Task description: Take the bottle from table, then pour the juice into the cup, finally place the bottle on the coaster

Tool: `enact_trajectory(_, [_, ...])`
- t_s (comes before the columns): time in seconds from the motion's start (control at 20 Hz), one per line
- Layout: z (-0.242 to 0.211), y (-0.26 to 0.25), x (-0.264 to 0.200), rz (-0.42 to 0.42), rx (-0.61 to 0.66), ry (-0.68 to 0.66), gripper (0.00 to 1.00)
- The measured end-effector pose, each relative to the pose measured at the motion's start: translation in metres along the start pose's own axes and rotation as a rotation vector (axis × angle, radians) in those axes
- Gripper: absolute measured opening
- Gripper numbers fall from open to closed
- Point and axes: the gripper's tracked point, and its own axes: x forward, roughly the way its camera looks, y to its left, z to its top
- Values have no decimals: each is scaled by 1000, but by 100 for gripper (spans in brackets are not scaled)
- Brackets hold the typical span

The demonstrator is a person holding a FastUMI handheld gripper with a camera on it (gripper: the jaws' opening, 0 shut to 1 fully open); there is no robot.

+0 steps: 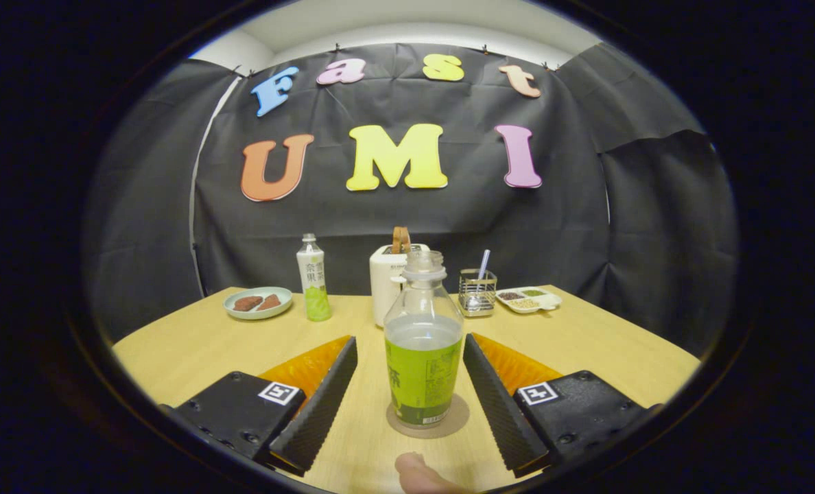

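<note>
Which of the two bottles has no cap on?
The near bottle, standing on the coaster between the open tool's fingers. The far bottle beside the plate is capped.

The wooden table carries a coaster between the fingers, and beyond them a plate, a second bottle, a white jug, a wire holder and a tray.

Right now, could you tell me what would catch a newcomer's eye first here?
The uncapped bottle stands upright on the round coaster, between the fingers of the open tool, which do not touch it. Beyond it on the wooden table stand a second bottle, a white appliance and a plate.
</note>
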Motion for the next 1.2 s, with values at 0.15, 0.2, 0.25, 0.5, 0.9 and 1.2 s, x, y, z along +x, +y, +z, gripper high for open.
enact_trajectory(0.15, [7, 3, -29, -16, -27, -9, 100])
enact_trajectory(0.2, [8, 4, -40, -25, -41, -6, 100])
enact_trajectory(0.25, [11, 6, -51, -27, -48, -8, 100])
enact_trajectory(0.5, [20, 9, -105, -36, -86, -28, 100])
enact_trajectory(0.9, [30, -6, -182, -26, -97, -36, 100])
enact_trajectory(1.2, [33, -28, -227, -6, -69, -68, 100])
